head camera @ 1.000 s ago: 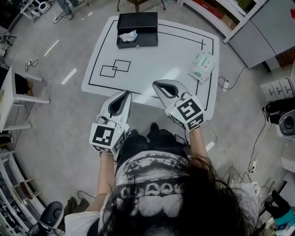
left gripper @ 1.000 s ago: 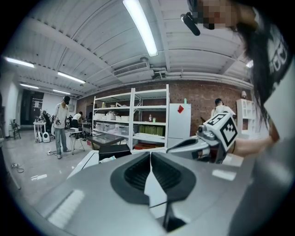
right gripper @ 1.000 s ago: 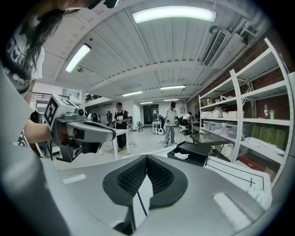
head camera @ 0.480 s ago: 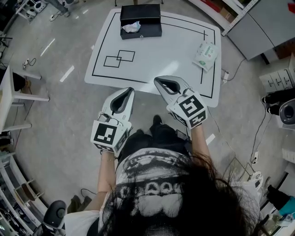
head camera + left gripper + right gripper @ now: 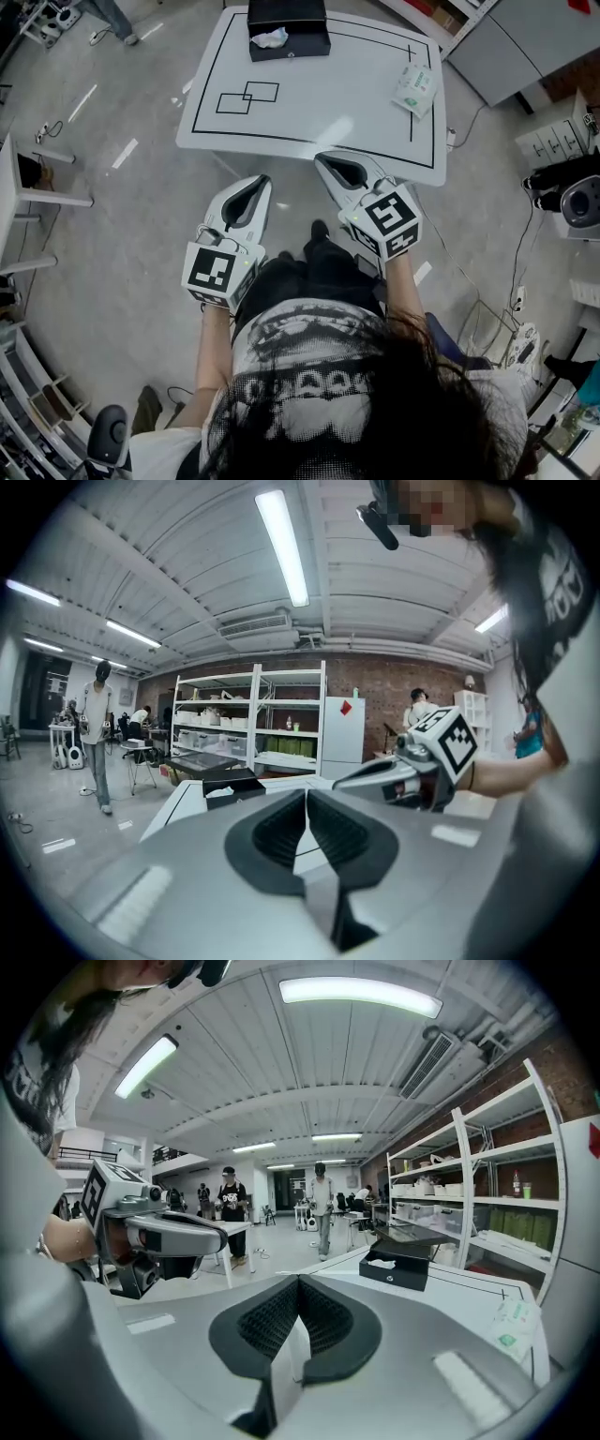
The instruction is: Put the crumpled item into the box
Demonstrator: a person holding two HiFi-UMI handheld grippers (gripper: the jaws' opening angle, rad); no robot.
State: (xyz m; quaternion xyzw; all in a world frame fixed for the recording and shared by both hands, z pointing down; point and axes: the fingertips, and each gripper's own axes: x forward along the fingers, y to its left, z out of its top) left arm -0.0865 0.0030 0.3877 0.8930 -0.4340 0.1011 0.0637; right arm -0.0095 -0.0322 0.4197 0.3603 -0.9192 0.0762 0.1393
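Observation:
A black box (image 5: 288,28) with its lid up stands at the far edge of the white table (image 5: 319,103), and a crumpled white item (image 5: 270,38) lies inside it. The box (image 5: 232,787) also shows small in the left gripper view, and in the right gripper view the box (image 5: 396,1267) holds the crumpled item (image 5: 381,1263). My left gripper (image 5: 262,180) is shut and empty, off the table's near edge. My right gripper (image 5: 320,159) is shut and empty at the near edge. Both are held far from the box.
A green and white wipes packet (image 5: 414,87) lies at the table's right side. Black outlines of two overlapping squares (image 5: 247,97) are drawn on the table's left. Shelving, cabinets and cables stand to the right, people and tables further off.
The view has drawn back from the table, so the box and packet sit higher and farther. Both grippers stay shut and keep their pose near the person's body.

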